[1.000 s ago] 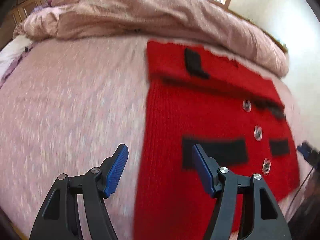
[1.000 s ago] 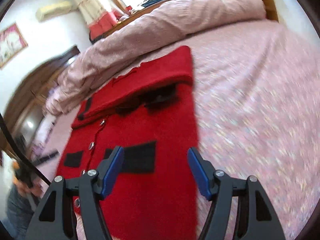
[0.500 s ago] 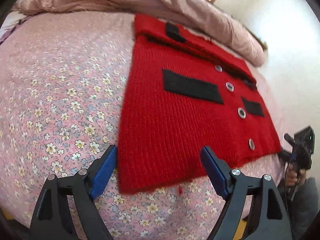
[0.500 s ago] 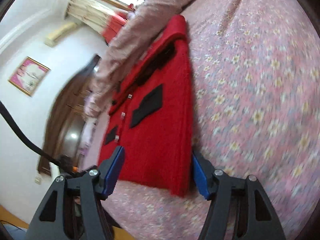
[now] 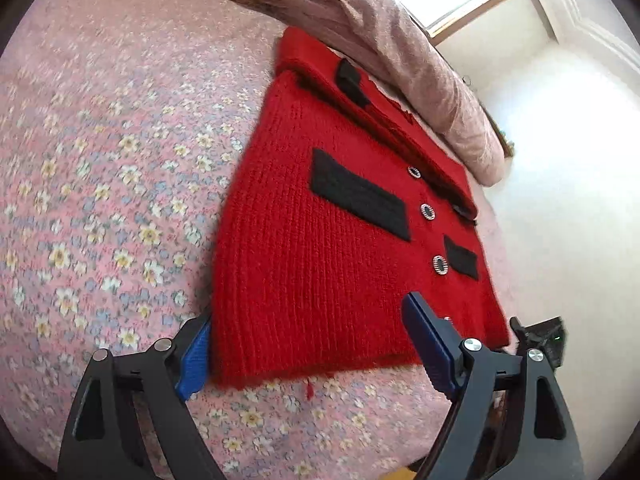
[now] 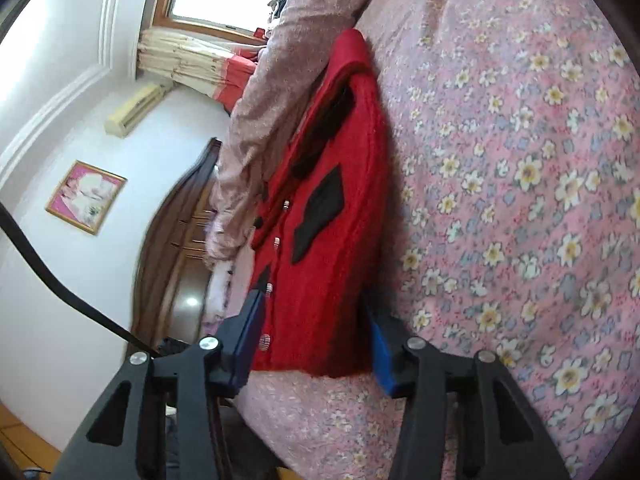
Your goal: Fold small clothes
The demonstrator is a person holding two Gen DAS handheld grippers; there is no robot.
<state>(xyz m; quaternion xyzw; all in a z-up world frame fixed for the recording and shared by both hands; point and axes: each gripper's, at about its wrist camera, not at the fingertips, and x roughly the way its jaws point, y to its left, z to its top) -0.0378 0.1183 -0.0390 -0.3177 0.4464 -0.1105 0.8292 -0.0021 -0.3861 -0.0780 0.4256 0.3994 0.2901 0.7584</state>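
Note:
A red knitted cardigan (image 5: 320, 260) with black pocket patches and shiny buttons lies flat on the floral pink bedsheet (image 5: 100, 200), its sleeves folded across the top. My left gripper (image 5: 312, 350) stands wide open astride the hem's near left corner; its left pad sits at the garment's side edge, the right one over the hem. In the right wrist view the cardigan (image 6: 332, 240) appears rolled sideways. My right gripper (image 6: 316, 344) is closing around the other hem corner, one pad above the knit, one at its edge on the sheet (image 6: 520, 200). A gap still shows.
A bunched pink duvet (image 5: 360, 12) lies along the far side, right behind the cardigan. The bed's near edge runs just under both grippers. A dark device (image 5: 540, 340) shows past the hem. A black cable (image 6: 60, 280) and a wooden wardrobe (image 6: 180, 240) stand to the left.
Both grippers came down and in to the cardigan's near hem. The left jaws widened around its corner. The right gripper rolled sideways and its jaws narrowed around the other corner.

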